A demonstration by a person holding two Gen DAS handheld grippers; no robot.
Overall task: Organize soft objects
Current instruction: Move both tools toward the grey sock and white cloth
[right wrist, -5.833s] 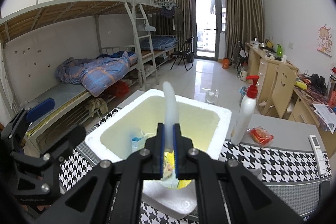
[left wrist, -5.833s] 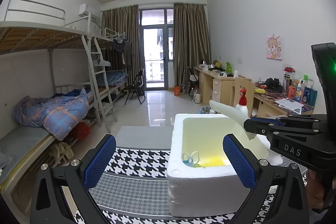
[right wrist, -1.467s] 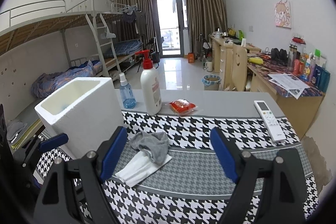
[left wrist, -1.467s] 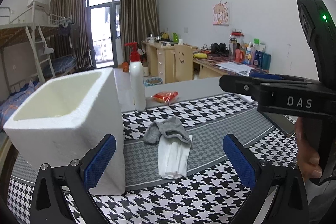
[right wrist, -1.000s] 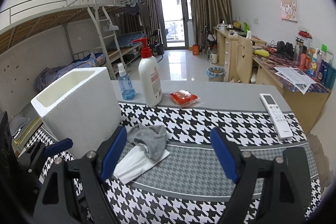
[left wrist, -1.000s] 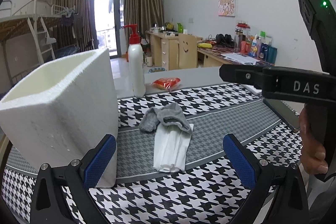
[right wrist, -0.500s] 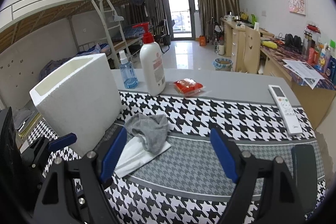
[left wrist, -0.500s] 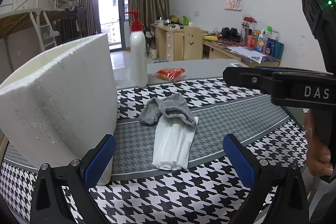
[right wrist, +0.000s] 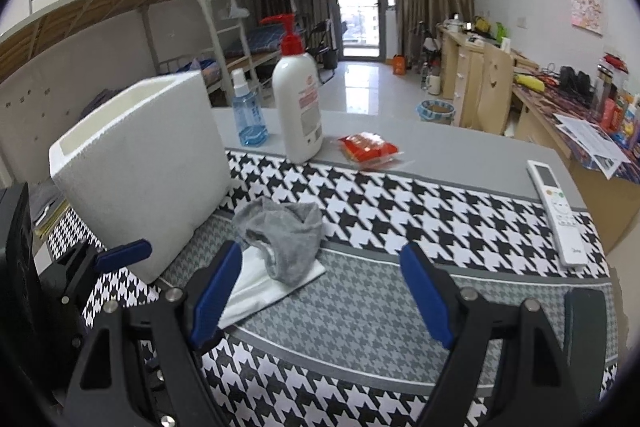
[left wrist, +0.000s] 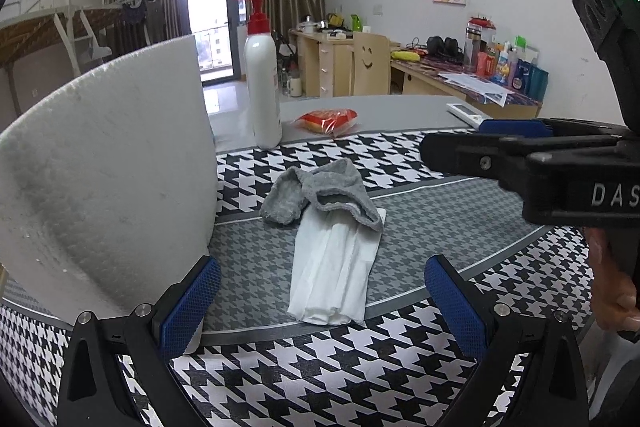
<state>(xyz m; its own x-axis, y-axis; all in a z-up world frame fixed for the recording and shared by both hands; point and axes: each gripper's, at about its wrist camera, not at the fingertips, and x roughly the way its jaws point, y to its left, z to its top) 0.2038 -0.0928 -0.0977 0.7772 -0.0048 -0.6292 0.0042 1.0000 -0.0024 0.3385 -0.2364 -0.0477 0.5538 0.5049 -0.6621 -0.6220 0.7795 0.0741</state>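
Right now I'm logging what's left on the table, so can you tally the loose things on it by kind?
Soft items: 2, a crumpled grey sock and a folded white cloth.
Bottles: 2, a white pump bottle with red top and a clear blue spray bottle.
White foam box: 1.
Red snack packet: 1.
White remote control: 1.
Total: 7.

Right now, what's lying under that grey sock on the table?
A folded white cloth lies under the grey sock, sticking out toward the cameras. The end beneath the sock is covered, so anything else there is hidden.

"DAS" on right claw (left wrist: 452,151)
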